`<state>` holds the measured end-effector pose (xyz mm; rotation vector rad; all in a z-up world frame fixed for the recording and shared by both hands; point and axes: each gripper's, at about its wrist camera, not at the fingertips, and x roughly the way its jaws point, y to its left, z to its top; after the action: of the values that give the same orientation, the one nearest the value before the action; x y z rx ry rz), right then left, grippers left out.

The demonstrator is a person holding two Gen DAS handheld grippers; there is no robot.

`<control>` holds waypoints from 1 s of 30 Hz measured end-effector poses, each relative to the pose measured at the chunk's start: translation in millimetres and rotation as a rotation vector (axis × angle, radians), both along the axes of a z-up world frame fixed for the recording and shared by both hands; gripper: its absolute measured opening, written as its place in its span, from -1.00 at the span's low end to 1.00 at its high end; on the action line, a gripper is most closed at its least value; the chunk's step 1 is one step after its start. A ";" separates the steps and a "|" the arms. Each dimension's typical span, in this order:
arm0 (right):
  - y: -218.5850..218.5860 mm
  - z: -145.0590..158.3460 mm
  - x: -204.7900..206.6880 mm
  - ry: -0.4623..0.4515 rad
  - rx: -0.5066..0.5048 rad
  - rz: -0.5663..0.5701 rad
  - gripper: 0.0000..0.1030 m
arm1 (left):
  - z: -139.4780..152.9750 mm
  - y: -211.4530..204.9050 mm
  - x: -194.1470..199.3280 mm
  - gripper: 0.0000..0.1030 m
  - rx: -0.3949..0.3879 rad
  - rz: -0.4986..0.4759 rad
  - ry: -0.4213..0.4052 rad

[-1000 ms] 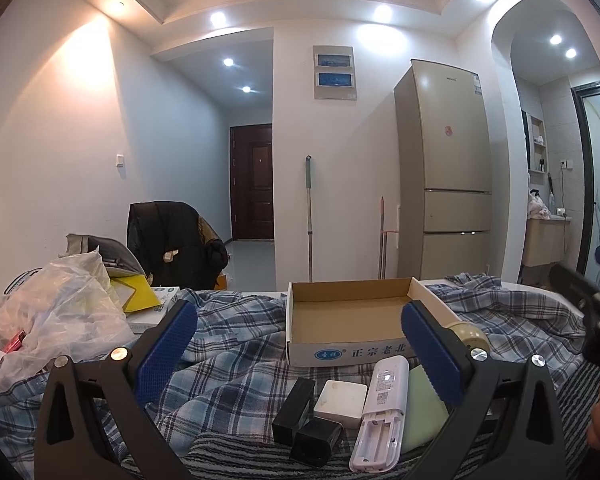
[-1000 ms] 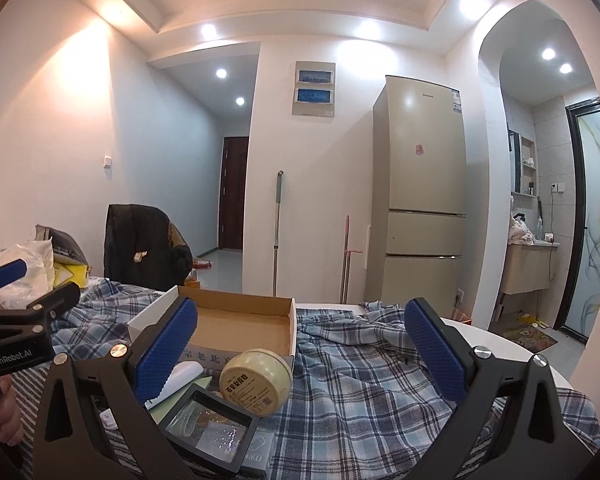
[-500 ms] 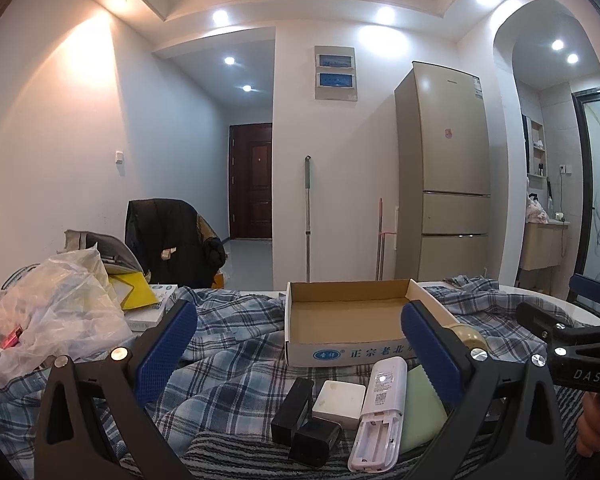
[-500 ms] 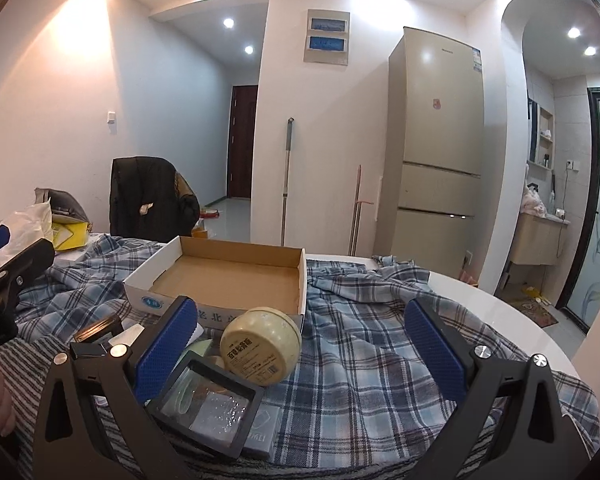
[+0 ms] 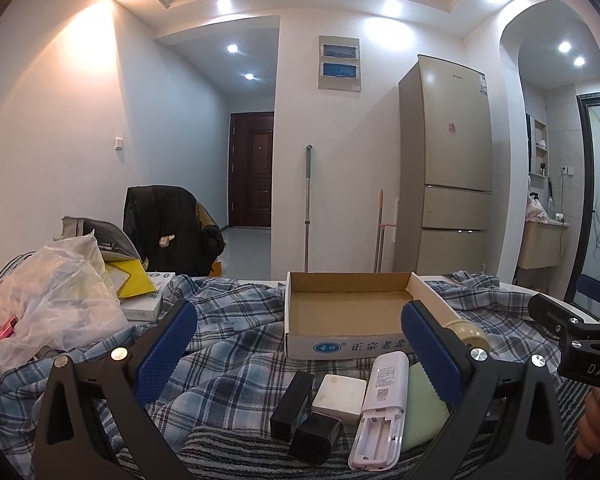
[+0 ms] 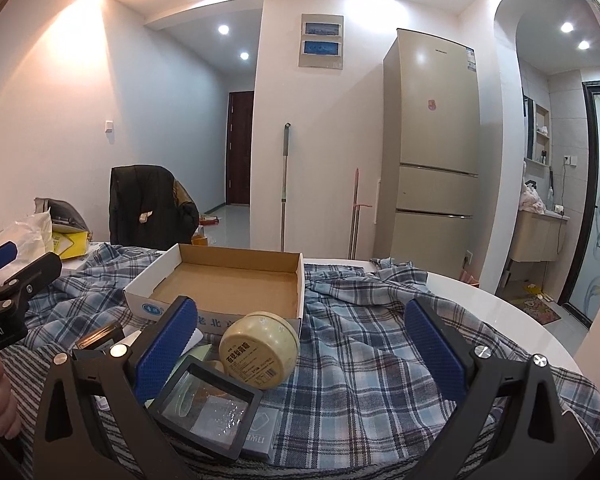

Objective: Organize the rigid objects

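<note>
An open shallow cardboard box (image 5: pixel 352 312) (image 6: pixel 228 286) sits on the plaid cloth. In the left wrist view, just before it lie a white remote (image 5: pixel 380 396), a white square adapter (image 5: pixel 339 394), two black blocks (image 5: pixel 296 404) and a pale green piece (image 5: pixel 422 408). In the right wrist view a cream round tin (image 6: pixel 259 349) lies on its side by the box, with a black-framed clear case (image 6: pixel 208 404) in front. My left gripper (image 5: pixel 298 350) is open above the small items. My right gripper (image 6: pixel 300 354) is open over the tin and case. Neither holds anything.
A plastic bag (image 5: pixel 48 304), yellow paper and a white box (image 5: pixel 148 296) crowd the table's left. A chair with a black jacket (image 5: pixel 168 232) stands behind. The round white table edge (image 6: pixel 520 320) curves at right. A fridge (image 5: pixel 448 176) stands beyond.
The right gripper has tilted down and moved closer to the tin and case. The left gripper has barely moved. Both stayed open.
</note>
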<state>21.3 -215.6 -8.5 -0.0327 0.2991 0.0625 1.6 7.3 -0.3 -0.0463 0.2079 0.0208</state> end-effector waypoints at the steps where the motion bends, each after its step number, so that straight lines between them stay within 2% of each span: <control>1: -0.3 0.4 -0.1 -0.002 0.003 0.000 1.00 | -0.1 0.4 0.2 1.00 -0.001 -0.001 -0.001; 11: -12.4 5.1 -0.8 -0.017 0.064 0.003 1.00 | 2.9 6.8 -1.8 1.00 -0.020 0.000 0.012; 13: -13.3 14.7 2.1 0.017 0.062 0.023 1.00 | 10.2 12.1 -3.4 1.00 -0.043 -0.001 0.022; 15: -13.5 25.6 6.8 0.081 0.073 0.061 1.00 | 19.8 18.9 -8.4 1.00 -0.077 -0.048 0.030; 18: -8.8 31.0 17.9 0.234 0.116 0.114 1.00 | 31.9 22.5 -19.1 1.00 -0.040 -0.058 0.033; 21: -1.8 15.3 31.1 0.378 0.187 0.160 1.00 | 32.9 25.6 -25.9 1.00 -0.034 -0.056 0.029; 25: 5.0 -10.1 50.7 0.488 0.231 0.088 1.00 | 30.2 29.0 -25.7 1.00 -0.057 -0.050 0.020; 29: 10.0 -32.0 77.0 0.706 0.325 0.156 1.00 | 26.6 36.8 -17.0 1.00 -0.090 -0.071 0.063; 30: 8.4 -35.7 81.3 0.733 0.348 0.156 1.00 | 26.2 38.0 -16.8 1.00 -0.091 -0.072 0.067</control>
<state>102.6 -207.2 -44.2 0.3195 1.0140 0.2830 -15.3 45.3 25.9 -0.1294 0.2775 -0.0588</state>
